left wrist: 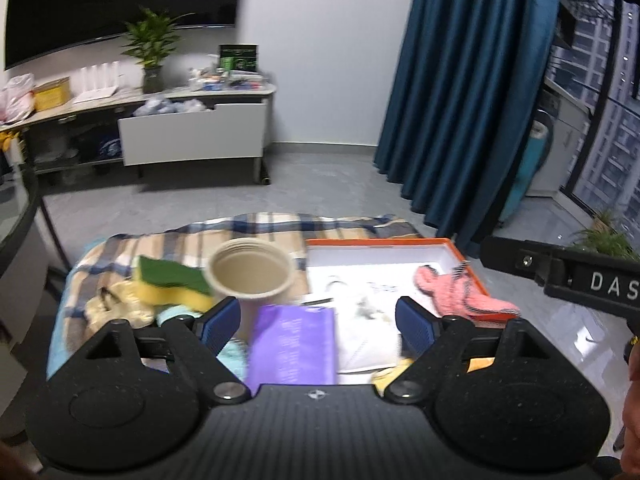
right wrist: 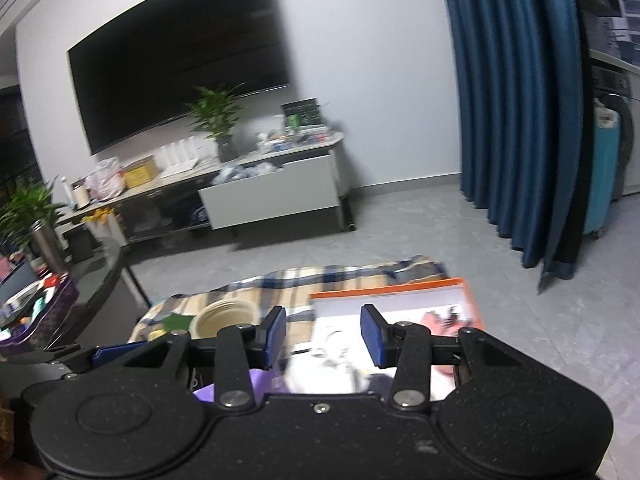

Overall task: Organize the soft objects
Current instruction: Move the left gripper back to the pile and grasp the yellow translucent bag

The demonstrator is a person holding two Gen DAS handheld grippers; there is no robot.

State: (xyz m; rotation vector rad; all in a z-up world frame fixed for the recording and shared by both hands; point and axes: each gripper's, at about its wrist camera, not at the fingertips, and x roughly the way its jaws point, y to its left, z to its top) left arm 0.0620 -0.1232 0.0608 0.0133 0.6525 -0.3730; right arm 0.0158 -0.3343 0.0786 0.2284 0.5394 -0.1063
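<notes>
Left wrist view: the left gripper [left wrist: 318,322] hangs over the table with its blue pads spread wide and nothing between them. Directly beneath the gap lies a purple packet [left wrist: 291,347], and just behind the left pad stands a beige paper cup [left wrist: 251,276], upright with its mouth open. To the left of the cup a yellow sponge with a green scouring face [left wrist: 173,283] rests tilted on a crumpled cream cloth [left wrist: 114,308], and a pale blue cloth [left wrist: 236,354] shows under the left pad. All of this sits on a plaid cloth [left wrist: 256,232] that covers the table. To the right, an orange-rimmed white box [left wrist: 380,242] lies open beside the cup, with a pink knitted cloth [left wrist: 460,292] draped over its right edge and printed white paper [left wrist: 360,312] in it. Right wrist view: the right gripper [right wrist: 324,334] is likewise released, pads apart and empty, held above the near side of the box; the pink cloth [right wrist: 442,318] shows past its right finger. Beyond the table stand a low TV cabinet [right wrist: 276,196] with an open drawer, a potted plant [right wrist: 218,120] and a blue curtain [right wrist: 516,120].
</notes>
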